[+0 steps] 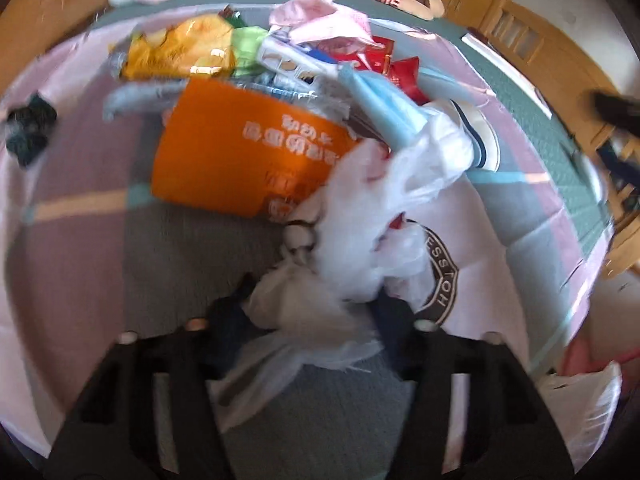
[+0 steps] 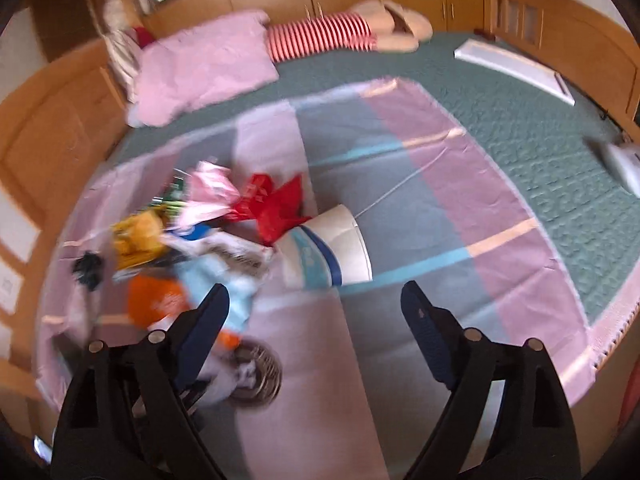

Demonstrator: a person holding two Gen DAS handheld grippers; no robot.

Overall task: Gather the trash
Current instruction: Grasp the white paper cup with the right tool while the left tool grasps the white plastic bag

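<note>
Here we see the left gripper with its jaws clamped on a crumpled white plastic bag, which lies on the pink-and-grey blanket amid the trash pile near the blanket's pillow-side edge; our right gripper hangs with jaws wide apart, nothing between them, above the blanket beside a paper cup

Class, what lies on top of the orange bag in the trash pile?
A white plastic bag covers the orange bag's near corner, and clear wrappers overlap its far edge. Whatever is under it is hidden.
</note>
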